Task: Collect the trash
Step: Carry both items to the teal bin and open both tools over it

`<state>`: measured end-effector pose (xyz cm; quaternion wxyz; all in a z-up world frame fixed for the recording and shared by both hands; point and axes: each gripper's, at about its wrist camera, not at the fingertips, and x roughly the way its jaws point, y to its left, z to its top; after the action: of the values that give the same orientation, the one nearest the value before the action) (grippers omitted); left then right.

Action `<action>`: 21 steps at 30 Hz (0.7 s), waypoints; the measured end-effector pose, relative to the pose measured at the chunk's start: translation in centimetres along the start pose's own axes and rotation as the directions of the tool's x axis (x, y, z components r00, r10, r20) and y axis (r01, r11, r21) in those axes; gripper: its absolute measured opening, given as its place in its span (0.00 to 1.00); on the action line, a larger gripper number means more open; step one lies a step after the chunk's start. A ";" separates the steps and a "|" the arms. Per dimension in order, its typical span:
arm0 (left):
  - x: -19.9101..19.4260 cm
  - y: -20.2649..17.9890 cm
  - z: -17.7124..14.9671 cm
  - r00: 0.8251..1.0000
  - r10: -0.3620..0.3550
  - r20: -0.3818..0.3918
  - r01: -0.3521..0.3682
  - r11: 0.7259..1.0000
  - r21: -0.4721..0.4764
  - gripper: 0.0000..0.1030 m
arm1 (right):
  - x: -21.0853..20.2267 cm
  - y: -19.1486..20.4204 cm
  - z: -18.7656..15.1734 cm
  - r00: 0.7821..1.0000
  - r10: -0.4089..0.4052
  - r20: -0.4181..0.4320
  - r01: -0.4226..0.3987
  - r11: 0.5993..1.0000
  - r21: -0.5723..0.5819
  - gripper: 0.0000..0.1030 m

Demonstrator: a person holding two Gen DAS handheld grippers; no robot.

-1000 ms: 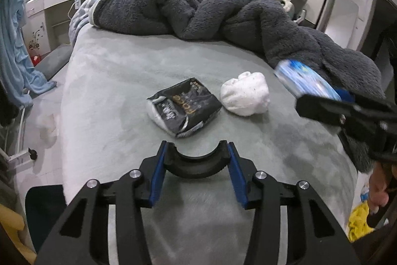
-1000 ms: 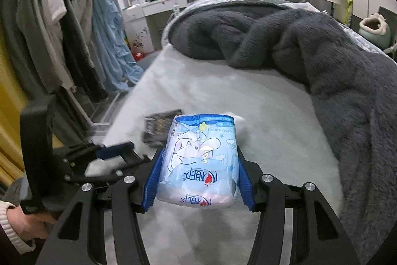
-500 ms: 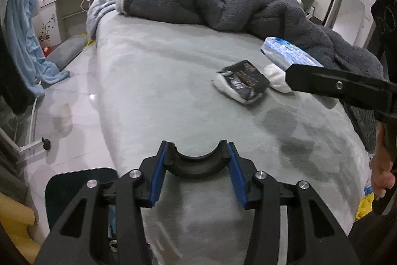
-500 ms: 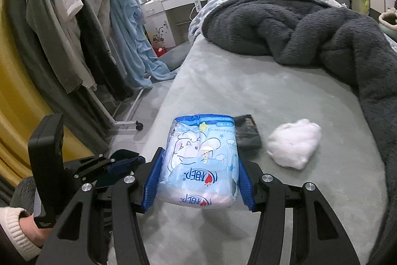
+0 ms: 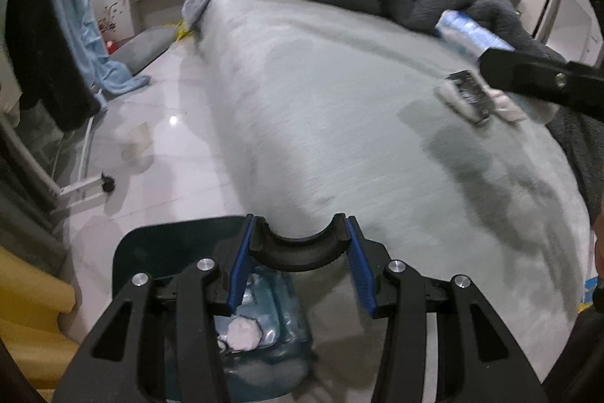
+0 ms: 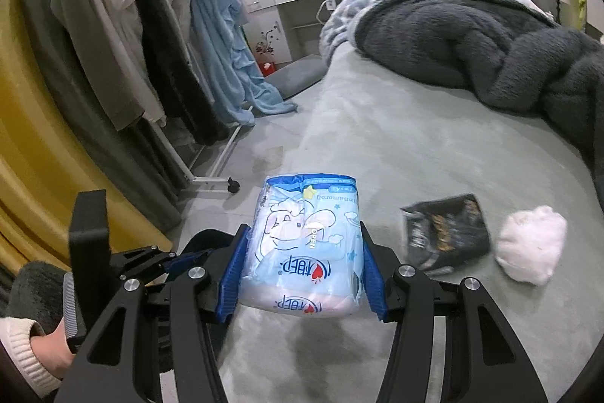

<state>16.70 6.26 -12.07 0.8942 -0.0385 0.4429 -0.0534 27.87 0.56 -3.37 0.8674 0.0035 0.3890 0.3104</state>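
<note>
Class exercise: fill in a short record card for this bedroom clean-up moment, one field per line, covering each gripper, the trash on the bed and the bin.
Right gripper: shut on blue tissue pack
Left gripper: open, holds nothing, above the bin
Bin: dark, on the floor beside the bed, already has trash inside
On bed: black wrapper, white wad beside it
Bedding: dark grey blanket, bunched up

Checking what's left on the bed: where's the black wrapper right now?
In the right wrist view, the black wrapper lies on the grey bed cover, right of the blue tissue pack held by the right gripper, with the white wad further right.
</note>
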 end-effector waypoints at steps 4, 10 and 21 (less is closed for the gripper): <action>0.5 1.9 -0.7 0.999 0.026 -0.029 -0.027 1.000 -0.016 0.48 | 1.5 1.6 0.2 1.000 0.019 -0.016 -0.019 1.000 -0.023 0.53; 1.8 5.2 -2.4 0.993 0.051 -0.105 -0.056 0.997 -0.054 0.48 | 3.6 3.8 0.4 0.998 0.051 -0.044 -0.053 0.998 -0.032 0.53; 4.9 10.7 -6.7 0.956 0.074 -0.284 -0.115 0.985 -0.131 0.48 | 8.9 8.9 0.1 0.987 0.074 -0.143 -0.088 0.991 -0.097 0.54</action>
<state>14.98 16.07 -21.22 0.8195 -0.0749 0.5680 0.0171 27.67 12.59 -7.12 0.8239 -0.0469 0.4315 0.3646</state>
